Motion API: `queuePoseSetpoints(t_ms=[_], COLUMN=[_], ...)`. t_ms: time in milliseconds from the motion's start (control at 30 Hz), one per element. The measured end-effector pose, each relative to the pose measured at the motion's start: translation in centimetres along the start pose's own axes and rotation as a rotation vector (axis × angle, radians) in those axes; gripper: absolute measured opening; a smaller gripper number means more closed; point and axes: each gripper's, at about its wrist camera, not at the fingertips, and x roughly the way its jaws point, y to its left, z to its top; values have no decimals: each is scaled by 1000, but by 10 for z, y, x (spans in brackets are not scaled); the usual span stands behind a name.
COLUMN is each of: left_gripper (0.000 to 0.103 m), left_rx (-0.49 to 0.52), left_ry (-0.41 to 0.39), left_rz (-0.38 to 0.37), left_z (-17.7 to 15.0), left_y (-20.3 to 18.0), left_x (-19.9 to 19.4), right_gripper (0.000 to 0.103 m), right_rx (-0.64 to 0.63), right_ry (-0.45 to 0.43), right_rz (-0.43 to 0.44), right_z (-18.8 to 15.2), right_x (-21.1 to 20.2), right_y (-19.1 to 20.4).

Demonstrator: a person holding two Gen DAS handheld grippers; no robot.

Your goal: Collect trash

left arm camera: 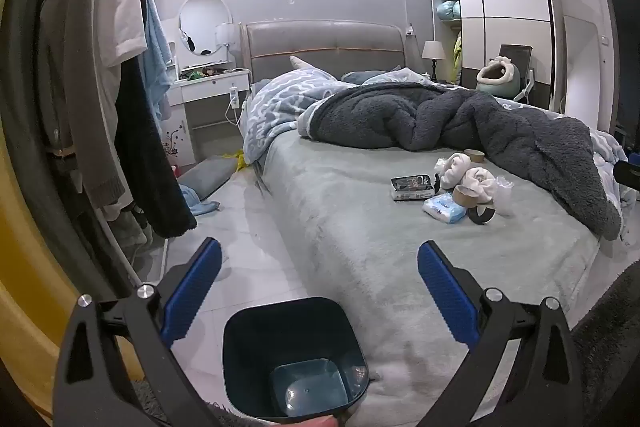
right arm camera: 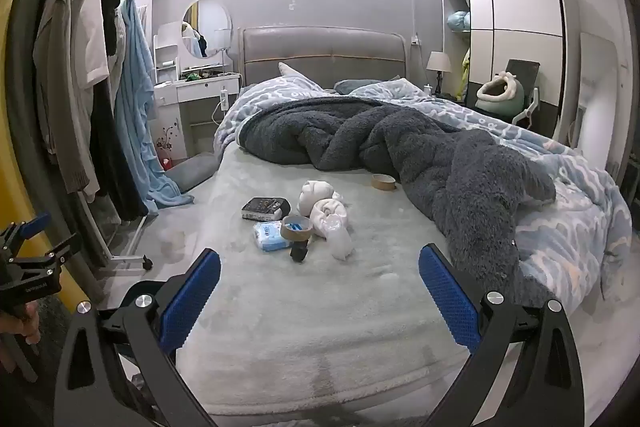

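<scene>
**A:** Both grippers are spread wide with nothing in them. The left gripper [left arm camera: 319, 267] hangs over the floor beside the bed [left arm camera: 360, 247], right above the bin [left arm camera: 294, 355]. The right gripper [right arm camera: 320, 273] points across the bed toward the pile.

**B:** Where is the trash?

**A:** Mid-bed, near the dark blanket [right arm camera: 420, 163]: a tape roll [right arm camera: 296, 226] touching a tissue pack [right arm camera: 270, 235], crumpled white paper [right arm camera: 326, 213] just behind it, and a second tape roll [right arm camera: 383, 182] at the blanket's edge. A small dark box [right arm camera: 265, 209] lies to the left; I can't tell if that's trash.

**B:** How should the pick go?

**A:** I'd go with the right one, taking the nearest loose piece first. Straddle it before closing, press lightly into the soft cover, and keep the bin close below.
</scene>
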Motion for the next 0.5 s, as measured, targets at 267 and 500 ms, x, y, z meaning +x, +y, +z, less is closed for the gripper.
queuePoseSetpoints(t_ms=[267,500], left_gripper=[100,100], left_rx=[1,0], left_ry=[7,8], left_rz=[1,0], left_z=[0,0], left_y=[0,0], left_x=[1,1], right_gripper=[100,100], right_rx=[7,12], right_ry=[-3,-4], right_rz=[4,6], right_z=[0,0], right_x=[0,-1], right_y=[-1,-1])
